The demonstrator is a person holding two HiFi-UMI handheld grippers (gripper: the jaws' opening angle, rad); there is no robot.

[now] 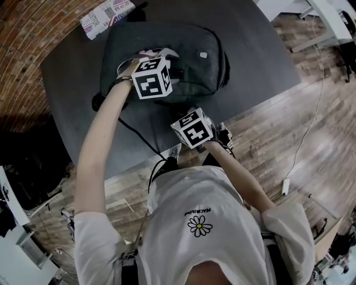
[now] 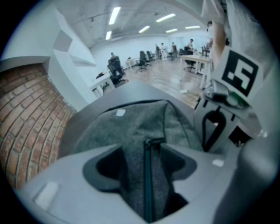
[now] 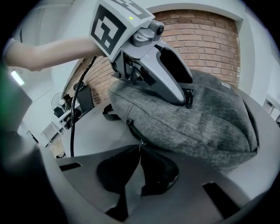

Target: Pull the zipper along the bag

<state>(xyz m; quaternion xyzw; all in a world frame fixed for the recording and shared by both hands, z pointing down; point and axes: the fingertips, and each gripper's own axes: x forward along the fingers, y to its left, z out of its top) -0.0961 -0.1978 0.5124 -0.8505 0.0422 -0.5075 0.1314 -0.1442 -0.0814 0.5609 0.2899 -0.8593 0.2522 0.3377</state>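
A dark grey backpack (image 1: 194,61) lies flat on the dark table (image 1: 67,111). My left gripper (image 1: 149,57) rests on the bag's top, shut on a fold of grey fabric (image 2: 131,131) with a dark zipper line (image 2: 148,175) running between the jaws. The right gripper view shows that gripper (image 3: 186,98) pressed into the bag (image 3: 210,118). My right gripper (image 3: 140,146) is at the bag's near side by the table's front edge, under its marker cube (image 1: 193,129). Its tips are pinched together on the small zipper pull (image 3: 141,143) at the end of the side zipper (image 3: 132,127).
A patterned packet (image 1: 105,14) lies at the table's back left corner. A black cable (image 1: 139,133) crosses the table towards me. A brick wall (image 1: 22,55) stands to the left, and wooden floor (image 1: 289,128) lies beyond the table's right and front edges.
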